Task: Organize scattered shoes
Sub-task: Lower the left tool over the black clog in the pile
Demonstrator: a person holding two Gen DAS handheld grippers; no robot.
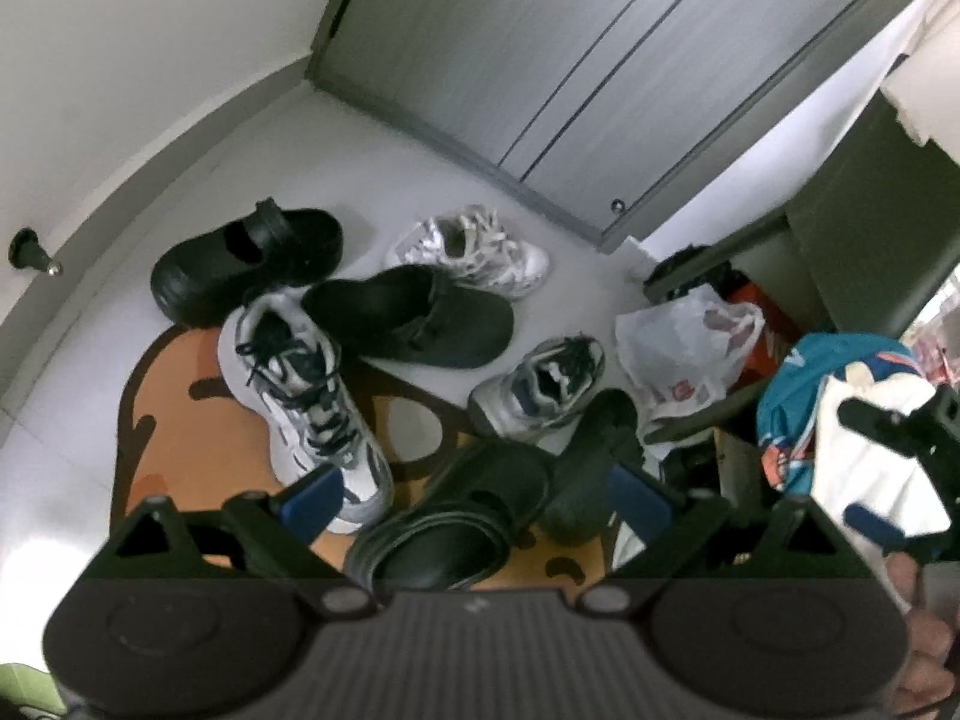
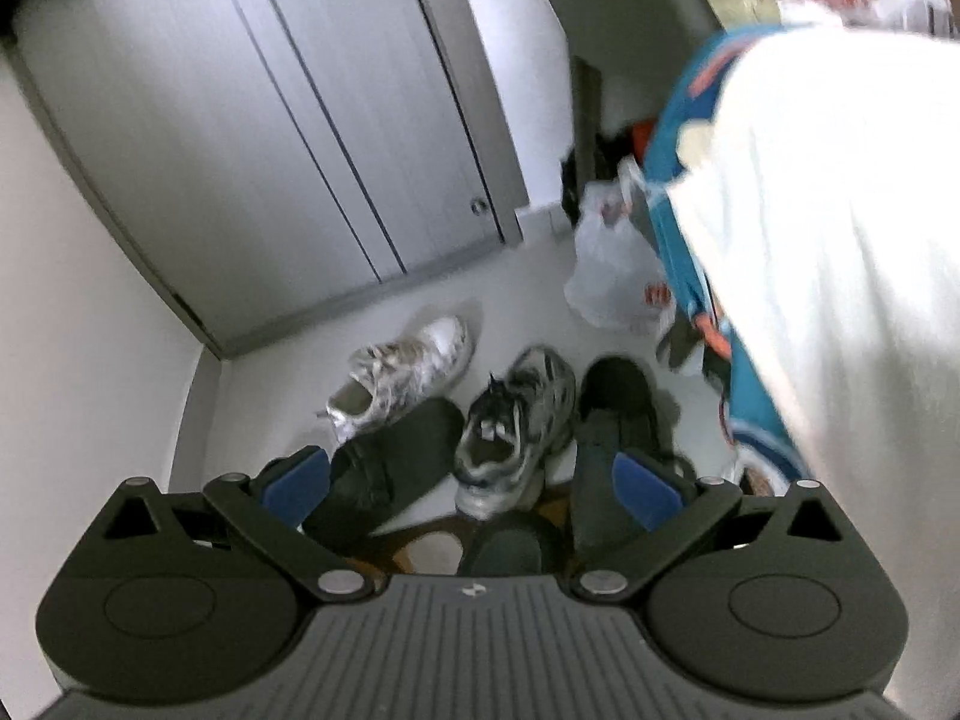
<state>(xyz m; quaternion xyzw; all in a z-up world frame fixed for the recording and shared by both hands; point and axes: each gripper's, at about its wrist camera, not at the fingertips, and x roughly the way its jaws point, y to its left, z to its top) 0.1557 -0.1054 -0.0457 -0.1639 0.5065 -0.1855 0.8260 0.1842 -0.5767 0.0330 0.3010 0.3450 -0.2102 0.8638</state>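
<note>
Nearest my left gripper [image 1: 474, 495] is a black slide [image 1: 456, 516] lying on the orange mat [image 1: 192, 420], right below the blue fingers [image 1: 312, 495], which stand wide apart with nothing between them. Shoes lie scattered by the grey door [image 1: 540, 60], none paired or lined up.

Left to right in the left wrist view:
- black strap clog [image 1: 240, 264] on the floor near the wall; looks like moulded foam, so I judge it light, fairly stiff; take it by the side wall or strap.
- white sneaker with dark laces [image 1: 306, 384], half on the mat, touching the black clog [image 1: 414, 321] beside it. Padded upper is soft, sole stiff; heel collar is my best hold, laces may snag.
- white-silver sneaker [image 1: 480, 249] further back near the door; same handling.
- grey sneaker [image 1: 540, 384] on the floor, just beside a second black slide [image 1: 594, 462] that leans up on its edge. Slides look smooth, maybe slippery; pinch the strap band.
- white plastic bag [image 1: 684, 348], not a shoe.

Pose: I hold both grippers high, tilted down at the pile. Right gripper [image 2: 474, 483] also gapes wide, empty, over the grey sneaker and black clog. My white sleeve [image 2: 840, 300] fills the right side of that view, blurred.
</note>
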